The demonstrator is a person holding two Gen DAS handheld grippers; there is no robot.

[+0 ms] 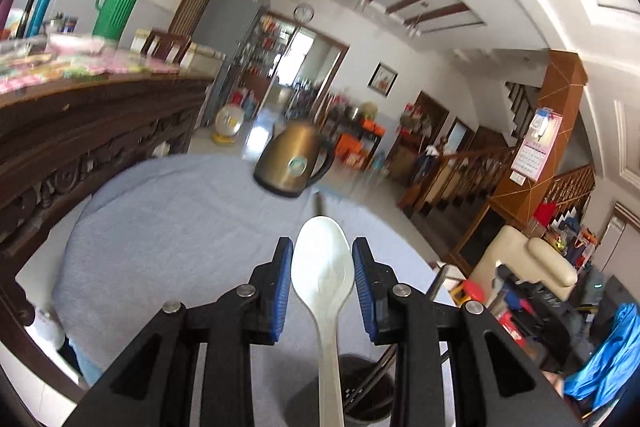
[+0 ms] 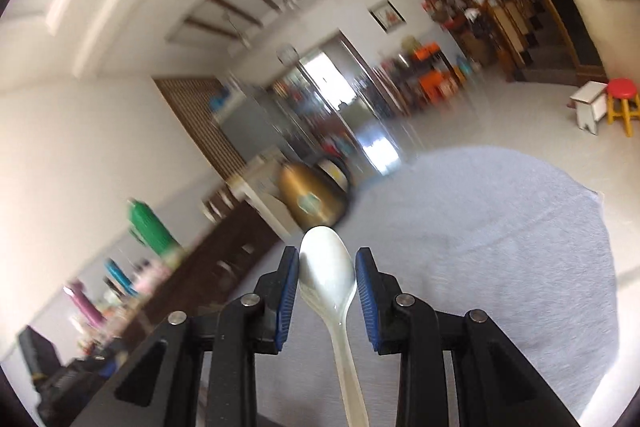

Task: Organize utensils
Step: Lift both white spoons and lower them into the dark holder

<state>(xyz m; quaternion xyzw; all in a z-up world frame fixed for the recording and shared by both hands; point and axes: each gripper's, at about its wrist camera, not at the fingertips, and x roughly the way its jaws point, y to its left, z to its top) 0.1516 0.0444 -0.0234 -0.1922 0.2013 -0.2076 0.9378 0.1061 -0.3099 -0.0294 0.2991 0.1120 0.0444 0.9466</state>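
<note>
- Step in hand: carrying, judged from both wrist views. Left gripper (image 1: 322, 267) clamped on the bowl of a white plastic spoon (image 1: 323, 275), held above the grey-cloth-covered tabletop (image 1: 160, 227).
- Right gripper (image 2: 327, 275) likewise clamped on a second white plastic spoon (image 2: 328, 275), raised over the same cloth.
- Dark cylindrical utensil holder (image 1: 366, 395) directly below the left gripper, with dark sticks inside.
- Next move, as judged: lower handle-first into the holder, one spoon at a time; release only once seated.
- Bronze metal kettle (image 1: 294, 163) at far edge; keep clear.
</note>
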